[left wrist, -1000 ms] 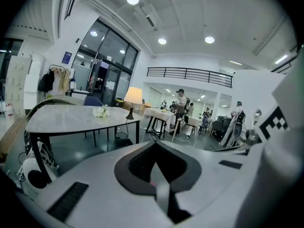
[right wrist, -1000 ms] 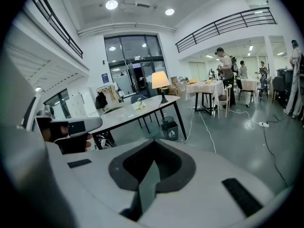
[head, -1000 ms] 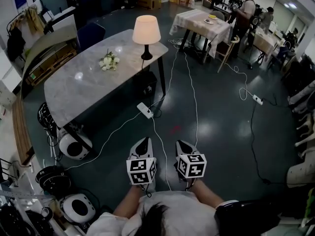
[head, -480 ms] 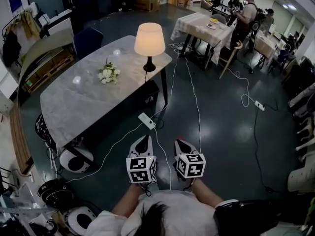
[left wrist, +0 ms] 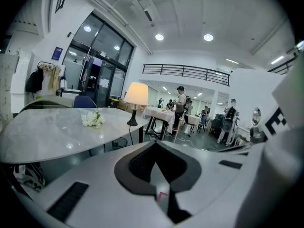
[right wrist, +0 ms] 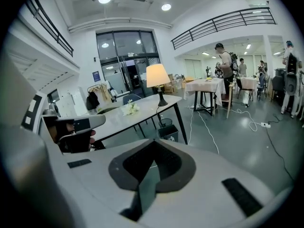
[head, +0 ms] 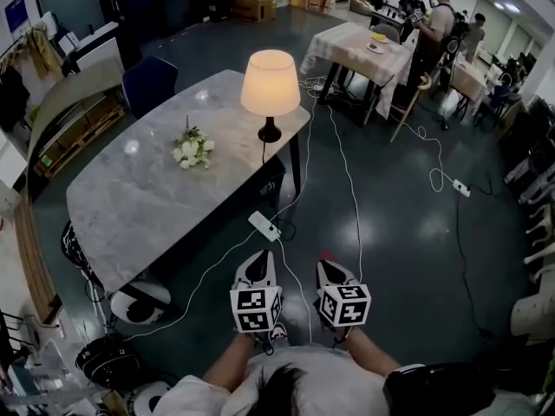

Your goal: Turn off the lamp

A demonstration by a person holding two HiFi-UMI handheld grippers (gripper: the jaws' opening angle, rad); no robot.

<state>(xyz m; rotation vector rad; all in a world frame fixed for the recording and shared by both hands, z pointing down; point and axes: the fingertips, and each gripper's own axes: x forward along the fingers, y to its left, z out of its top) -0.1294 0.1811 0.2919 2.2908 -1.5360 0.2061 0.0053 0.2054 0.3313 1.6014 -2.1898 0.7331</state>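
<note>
1. Glossy grey marble bench (head: pixel 130 206), round-edged, at 10 o'clock, carrying a white flower bunch (head: pixel 192 150).
2. Left tongs (head: pixel 256 264), white and pointed, at 6 o'clock: pressed together, empty.
3. Lamp (head: pixel 270 85) on the bench's corner at 12 o'clock: glowing tapered cream shade, black stem.
4. Right tongs (head: pixel 330 270): pressed together, empty.

lit lamp (right wrist: pixel 157 75) on table (right wrist: pixel 153 105)
</note>
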